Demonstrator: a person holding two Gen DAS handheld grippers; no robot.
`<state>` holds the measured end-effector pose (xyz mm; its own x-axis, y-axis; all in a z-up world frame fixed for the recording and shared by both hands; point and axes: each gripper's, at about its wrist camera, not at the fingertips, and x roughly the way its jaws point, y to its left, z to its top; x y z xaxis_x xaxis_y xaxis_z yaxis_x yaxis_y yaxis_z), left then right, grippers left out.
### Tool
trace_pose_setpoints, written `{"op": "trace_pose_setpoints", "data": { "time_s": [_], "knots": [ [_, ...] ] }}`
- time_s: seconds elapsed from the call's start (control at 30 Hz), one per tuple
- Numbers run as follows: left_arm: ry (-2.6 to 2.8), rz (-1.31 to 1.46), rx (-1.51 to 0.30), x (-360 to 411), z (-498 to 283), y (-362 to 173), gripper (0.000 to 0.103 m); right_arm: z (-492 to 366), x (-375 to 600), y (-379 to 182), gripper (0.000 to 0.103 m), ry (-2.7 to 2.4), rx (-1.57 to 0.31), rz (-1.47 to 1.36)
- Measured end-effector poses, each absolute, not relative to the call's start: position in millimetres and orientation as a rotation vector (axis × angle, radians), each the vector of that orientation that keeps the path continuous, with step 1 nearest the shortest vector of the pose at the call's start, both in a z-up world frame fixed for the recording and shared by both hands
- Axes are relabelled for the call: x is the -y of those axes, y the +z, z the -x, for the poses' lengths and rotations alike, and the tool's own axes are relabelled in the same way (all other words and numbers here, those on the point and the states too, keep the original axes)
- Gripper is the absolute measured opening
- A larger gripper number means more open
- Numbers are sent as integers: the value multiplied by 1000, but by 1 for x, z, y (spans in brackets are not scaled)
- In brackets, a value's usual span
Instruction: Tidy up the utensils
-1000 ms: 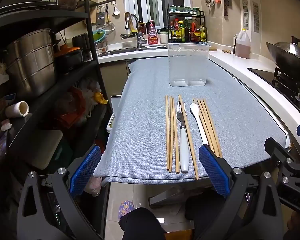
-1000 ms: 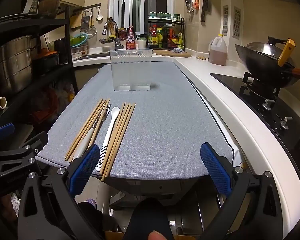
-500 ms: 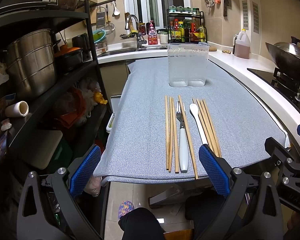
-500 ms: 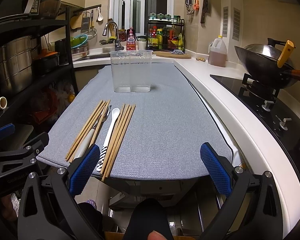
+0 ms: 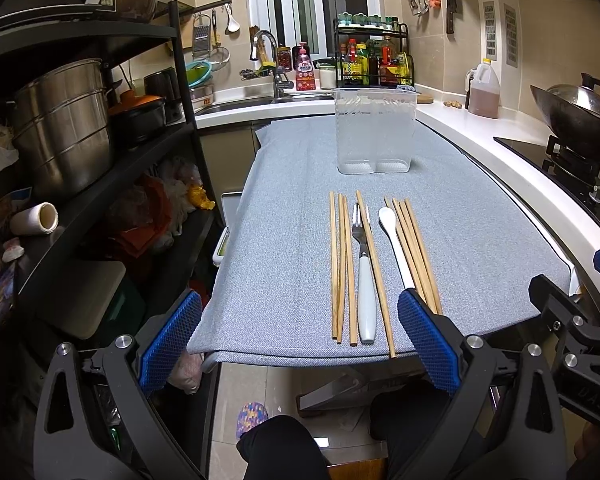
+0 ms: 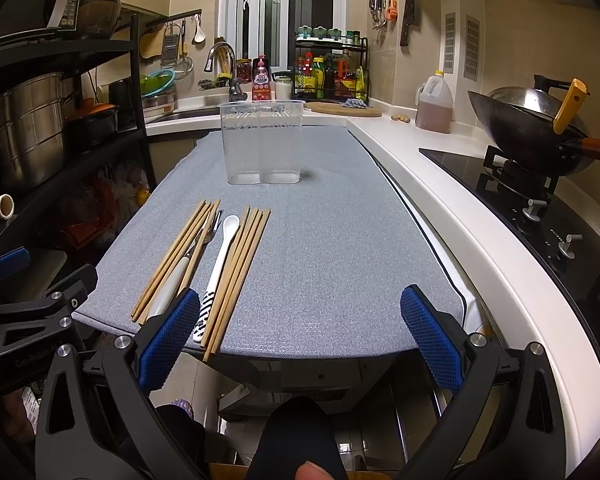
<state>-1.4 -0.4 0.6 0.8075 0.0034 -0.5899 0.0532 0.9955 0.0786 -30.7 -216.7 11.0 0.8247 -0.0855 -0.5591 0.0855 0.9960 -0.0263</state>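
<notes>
Seen from the left wrist: left gripper (image 5: pixel 298 346) spread wide at the bottom of the frame, blue pads holding nothing, short of the near edge of the grey woven table mat (image 5: pixel 284 240). At frame centre, lying lengthwise on the mat: wooden chopsticks (image 5: pixel 342 264), white-handled metal fork (image 5: pixel 364 276), white ceramic spoon (image 5: pixel 394 236), second bundle of wooden chopsticks (image 5: pixel 418 256). Further up, upright: clear plastic two-compartment utensil holder (image 5: pixel 374 132).

Seen from the right wrist: right gripper (image 6: pixel 298 346) likewise wide apart and empty at lower frame, utensils at lower left, holder at upper centre. Black wok (image 6: pixel 528 120) on the stove at right.
</notes>
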Motion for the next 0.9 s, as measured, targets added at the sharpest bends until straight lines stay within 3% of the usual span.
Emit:
{"op": "trace_pose_setpoints", "data": {
  "time_s": [0.9],
  "knots": [
    [-28, -94, -626, 4, 3, 6, 95, 31, 216, 11, 98, -92, -590, -1]
  ]
}}
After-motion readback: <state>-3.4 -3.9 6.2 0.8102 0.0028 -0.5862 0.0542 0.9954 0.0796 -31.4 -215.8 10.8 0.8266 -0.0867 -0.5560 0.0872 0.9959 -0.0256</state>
